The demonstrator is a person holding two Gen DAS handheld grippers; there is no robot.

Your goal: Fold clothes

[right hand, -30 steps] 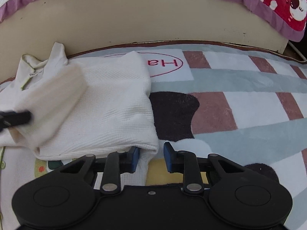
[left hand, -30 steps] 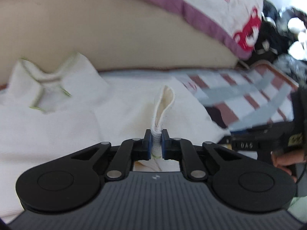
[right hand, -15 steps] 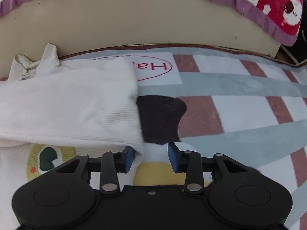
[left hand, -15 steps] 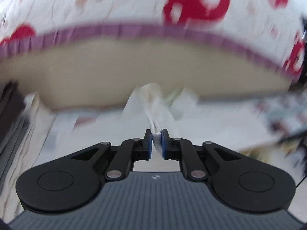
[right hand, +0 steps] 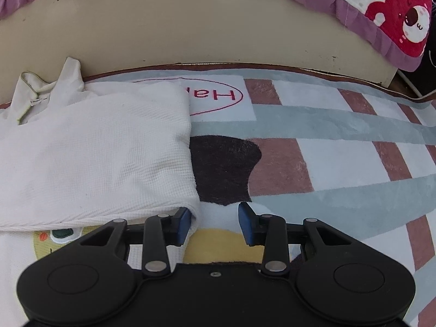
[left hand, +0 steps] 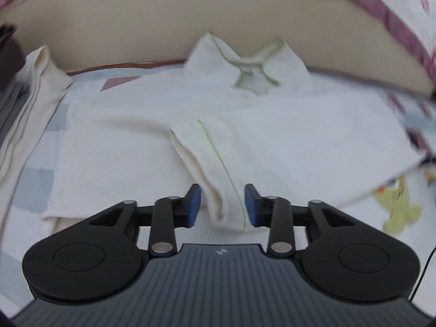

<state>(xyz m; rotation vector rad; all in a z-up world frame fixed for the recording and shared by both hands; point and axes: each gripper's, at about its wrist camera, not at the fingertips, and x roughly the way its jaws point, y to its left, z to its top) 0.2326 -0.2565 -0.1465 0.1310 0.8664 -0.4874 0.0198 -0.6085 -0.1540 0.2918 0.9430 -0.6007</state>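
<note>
Soft even daylight; left wrist view motion-blurred, right sharp; fisheye bending at edges.

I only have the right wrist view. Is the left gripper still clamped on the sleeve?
Observer: No. The left gripper has just been opening; the sleeve lies loose between its pads, folded across the shirt.
Operator: Anything beyond the shirt's far edge?
Observer: Another pale folded cloth lies there.
Operator: And the collar?
Observer: The collar is spread open, against the beige base board.
</note>
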